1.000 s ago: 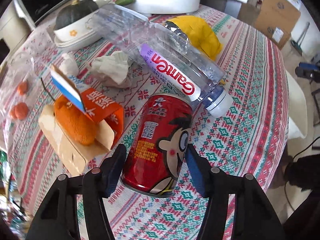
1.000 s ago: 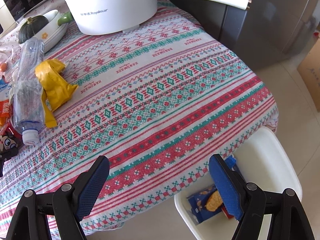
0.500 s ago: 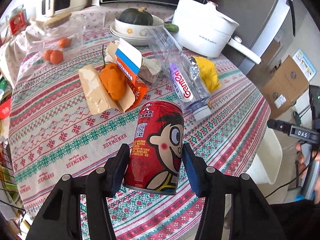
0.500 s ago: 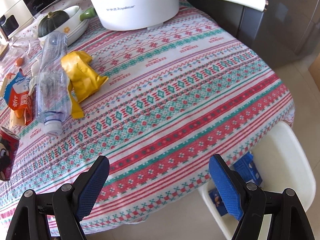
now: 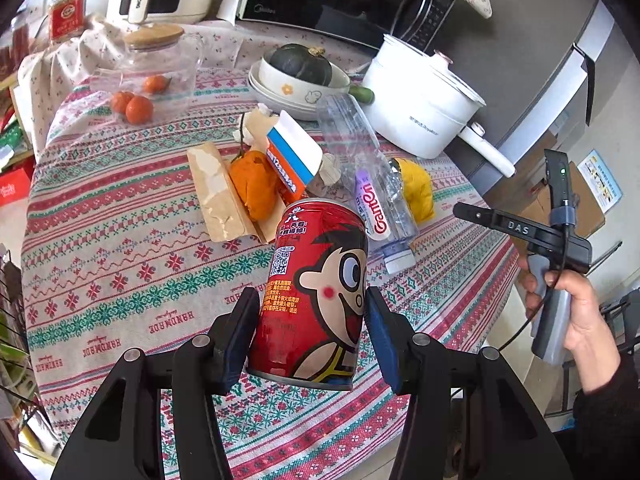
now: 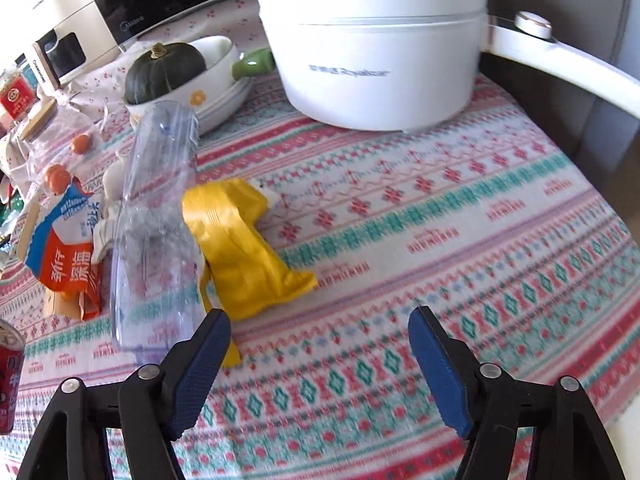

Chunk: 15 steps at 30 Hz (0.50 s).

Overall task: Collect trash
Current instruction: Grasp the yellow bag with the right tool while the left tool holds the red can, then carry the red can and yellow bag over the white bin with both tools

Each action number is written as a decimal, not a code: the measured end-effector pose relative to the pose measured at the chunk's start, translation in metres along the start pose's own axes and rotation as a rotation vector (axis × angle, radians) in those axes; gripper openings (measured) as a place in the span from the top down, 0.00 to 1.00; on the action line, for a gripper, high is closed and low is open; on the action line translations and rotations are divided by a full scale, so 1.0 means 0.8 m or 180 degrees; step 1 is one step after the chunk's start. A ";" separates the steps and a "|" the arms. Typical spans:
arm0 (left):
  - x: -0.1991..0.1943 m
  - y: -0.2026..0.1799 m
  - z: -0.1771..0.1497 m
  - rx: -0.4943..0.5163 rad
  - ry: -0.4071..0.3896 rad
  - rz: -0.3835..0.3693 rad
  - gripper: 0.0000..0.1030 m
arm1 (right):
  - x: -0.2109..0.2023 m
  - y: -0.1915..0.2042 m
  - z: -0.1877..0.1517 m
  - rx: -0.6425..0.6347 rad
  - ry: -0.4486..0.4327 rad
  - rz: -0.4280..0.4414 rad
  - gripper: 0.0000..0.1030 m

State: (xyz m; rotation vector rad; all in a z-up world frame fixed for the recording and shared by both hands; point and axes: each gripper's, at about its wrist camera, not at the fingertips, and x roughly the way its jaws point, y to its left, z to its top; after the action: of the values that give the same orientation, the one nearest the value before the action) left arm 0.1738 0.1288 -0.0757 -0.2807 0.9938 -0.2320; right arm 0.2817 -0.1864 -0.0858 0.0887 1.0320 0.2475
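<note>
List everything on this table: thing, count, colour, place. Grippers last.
can: 1, red, held above table edge
plastic bottle: 1, clear, lying mid-table
wrapper: 1, yellow, beside bottle
carton: 1, orange, blue and white, left of bottle
pot: 1, white, far right
pumpkin: 1, dark green, in white bowl
tangerines: 3, orange, in clear bag, far left
tablecloth: 1, patterned red-green
left gripper: clamping can
right gripper: open, empty, above tablecloth

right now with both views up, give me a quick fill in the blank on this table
1. The left gripper is shut on a red ____.
2. The right gripper is ____ and holds nothing.
3. The yellow wrapper lies beside a clear plastic ____.
4. The dark green squash sits in a white ____.

Missing: can; open; bottle; bowl
</note>
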 end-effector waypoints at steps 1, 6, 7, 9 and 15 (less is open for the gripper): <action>0.000 0.003 0.002 -0.0043 -0.0007 -0.0012 0.46 | 0.009 0.006 0.006 -0.0034 -0.0016 0.0051 0.30; -0.001 0.014 0.005 -0.0142 -0.0013 -0.0016 0.46 | 0.053 0.025 0.026 -0.0121 0.0014 0.0276 0.44; 0.000 0.015 0.006 -0.0157 -0.0012 -0.0021 0.46 | 0.061 0.027 0.027 -0.0132 0.0023 0.0318 0.45; 0.000 0.016 0.006 -0.0166 -0.0011 -0.0027 0.46 | 0.074 0.029 0.029 -0.0152 0.0060 0.0388 0.51; 0.001 0.013 0.006 -0.0154 -0.0009 -0.0045 0.46 | 0.083 0.032 0.024 -0.0207 0.0087 0.0494 0.93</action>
State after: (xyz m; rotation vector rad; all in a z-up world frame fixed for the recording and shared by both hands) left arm 0.1791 0.1391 -0.0774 -0.3322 0.9958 -0.2204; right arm 0.3264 -0.1444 -0.1271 0.1070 1.0447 0.4240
